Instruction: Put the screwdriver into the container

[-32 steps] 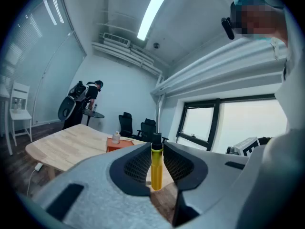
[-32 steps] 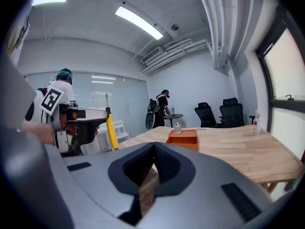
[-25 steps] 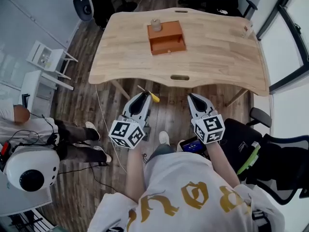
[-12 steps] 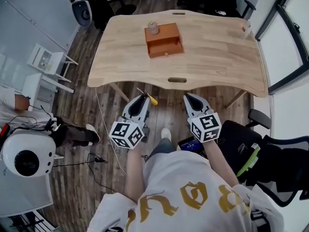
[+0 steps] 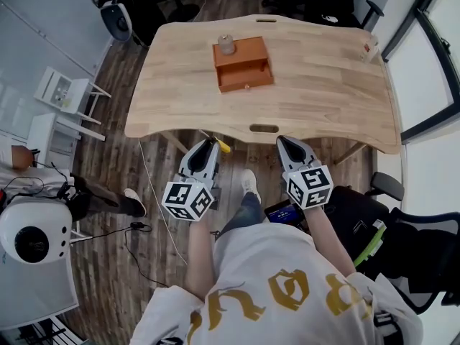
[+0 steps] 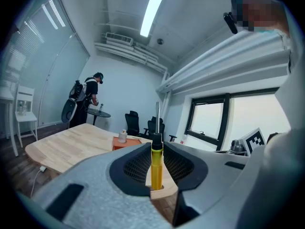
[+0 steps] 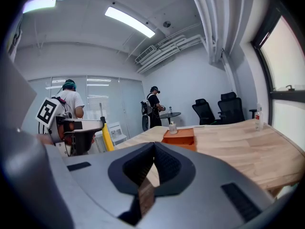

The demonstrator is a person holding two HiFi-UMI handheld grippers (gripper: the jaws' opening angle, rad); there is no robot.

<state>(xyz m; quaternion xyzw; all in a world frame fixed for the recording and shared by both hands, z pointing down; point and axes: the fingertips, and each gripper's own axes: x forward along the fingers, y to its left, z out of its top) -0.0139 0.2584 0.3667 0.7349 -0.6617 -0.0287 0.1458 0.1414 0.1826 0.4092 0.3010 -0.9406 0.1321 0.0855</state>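
The left gripper (image 5: 208,145) clamps a yellow-handled screwdriver (image 6: 157,168) between its jaws (shaft pointing up), just short of the wooden surface (image 5: 323,85). The right gripper (image 5: 287,144), beside it, has its jaws closed together on nothing. The orange container (image 5: 243,65) sits mid-surface, well apart from both, with a small bottle (image 5: 226,44) at its far left corner.

A pale wooden table (image 5: 323,85) with rounded corners stands on a dark plank floor (image 5: 122,171). A slot (image 5: 264,129) is cut through the top by its near edge, and another (image 5: 265,20) by the far edge. On the far half, left of the middle, sits an orange container (image 5: 241,60), a small knob on its near face. A small pale bottle (image 5: 226,44) stands at its far left corner; whether on the box or just behind it I cannot tell. Another little bottle (image 5: 369,47) stands well apart, at the table's right edge.
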